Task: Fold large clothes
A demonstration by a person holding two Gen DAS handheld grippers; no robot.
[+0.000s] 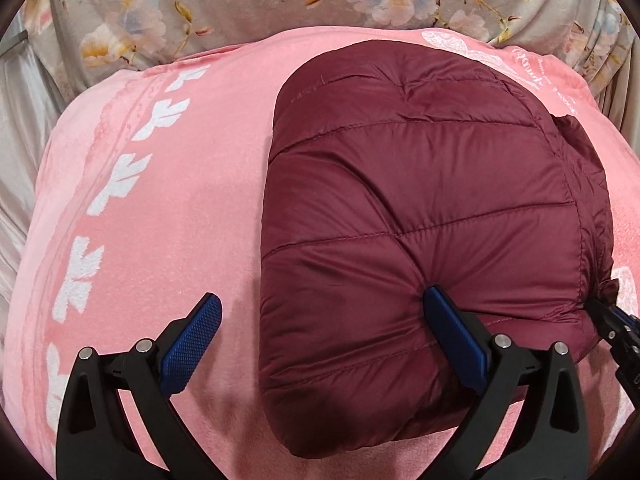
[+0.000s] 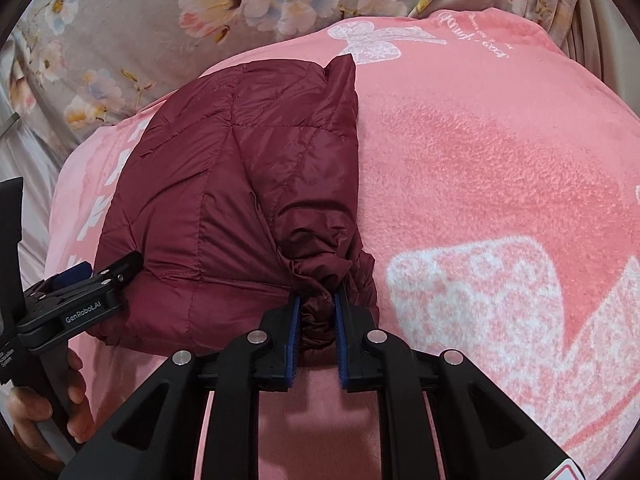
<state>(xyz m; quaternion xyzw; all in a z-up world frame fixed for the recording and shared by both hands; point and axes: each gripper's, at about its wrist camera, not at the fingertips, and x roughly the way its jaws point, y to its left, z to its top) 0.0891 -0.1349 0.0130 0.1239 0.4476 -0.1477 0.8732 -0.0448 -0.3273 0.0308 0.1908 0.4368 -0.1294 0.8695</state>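
My right gripper (image 2: 316, 312) pinches the jacket (image 2: 224, 200) cuff; left gripper (image 1: 320, 320) wide open, one finger touching it; pink blanket (image 2: 500, 160) underneath.

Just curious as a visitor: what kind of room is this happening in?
Probably a bedroom. A maroon puffer jacket lies on a plush pink blanket spread over what looks like a bed, with floral bedding behind it. No furniture frame or walls show, so this is a guess.

Quilted maroon puffer jacket (image 1: 420, 200): folded into a compact bundle, lying flat on pink blanket (image 1: 180, 208), cuff end bunched.
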